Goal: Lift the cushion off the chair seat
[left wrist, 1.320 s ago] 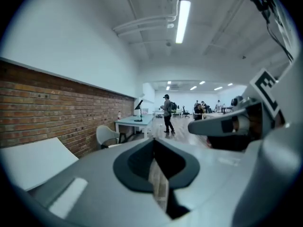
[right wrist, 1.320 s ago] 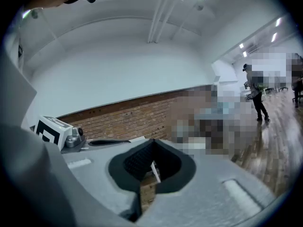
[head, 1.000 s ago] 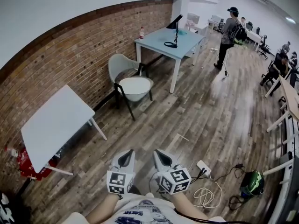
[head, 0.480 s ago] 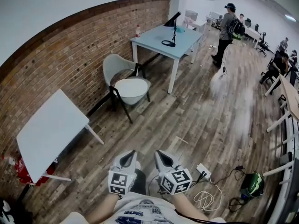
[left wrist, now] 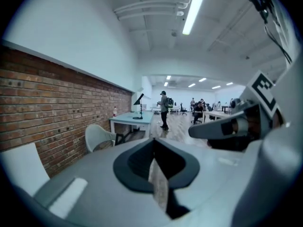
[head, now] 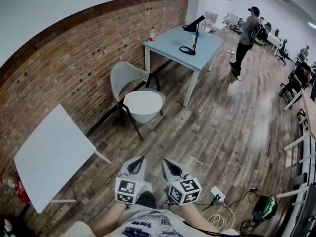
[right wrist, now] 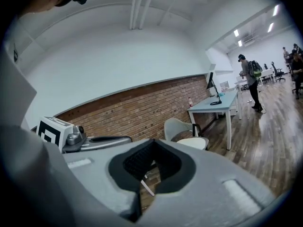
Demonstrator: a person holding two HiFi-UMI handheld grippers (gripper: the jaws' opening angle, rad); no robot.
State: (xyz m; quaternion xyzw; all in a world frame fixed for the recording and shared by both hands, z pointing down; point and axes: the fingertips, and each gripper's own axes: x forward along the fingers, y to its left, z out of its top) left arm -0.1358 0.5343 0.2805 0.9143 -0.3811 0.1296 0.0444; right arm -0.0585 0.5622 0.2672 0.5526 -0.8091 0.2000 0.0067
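Resting on chair [head: 124, 76] seat: white cushion [head: 142, 102]
Left claw [head: 139, 160], right claw [head: 166, 161]: both closed, empty, well apart from it

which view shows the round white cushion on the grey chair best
The head view: it looks down on the round white cushion, so its whole top shows on the grey chair. The right gripper view shows it small and nearly edge-on. The left gripper view shows only the chair's back.

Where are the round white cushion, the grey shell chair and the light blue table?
round white cushion [head: 143, 102], head view, centre of top.
grey shell chair [head: 124, 78], head view, backrest.
light blue table [head: 168, 43], head view, bare tabletop.
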